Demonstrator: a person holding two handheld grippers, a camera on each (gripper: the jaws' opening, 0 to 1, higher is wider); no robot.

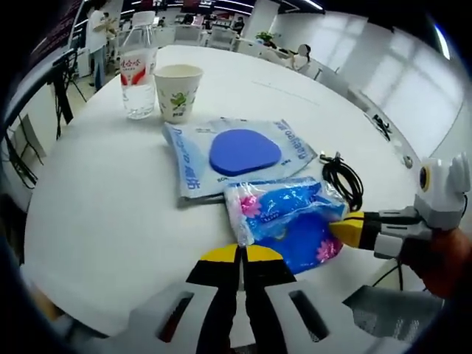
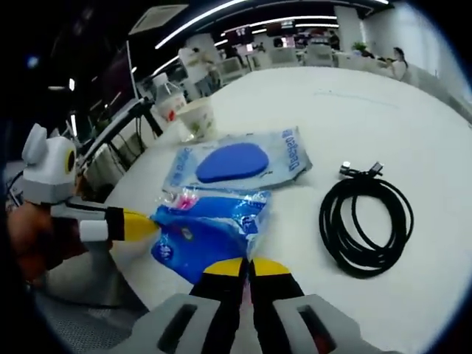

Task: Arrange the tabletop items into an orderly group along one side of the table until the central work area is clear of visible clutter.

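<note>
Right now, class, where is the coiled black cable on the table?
In the right gripper view, the coiled black cable lies on the white table, right of the blue tissue pack and below the clear pouch holding a blue pad.

Open-plan office. Large round white table point(image 1: 110, 192); strip ceiling lights point(image 2: 221, 11). Desks, chairs and seated people point(image 1: 299, 55) behind.

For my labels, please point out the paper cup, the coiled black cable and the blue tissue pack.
paper cup point(image 1: 177, 92), left gripper view, side wall.
black cable point(image 2: 366, 226), right gripper view, coil's left side.
tissue pack point(image 2: 214, 221), right gripper view, wrapper's middle.
</note>
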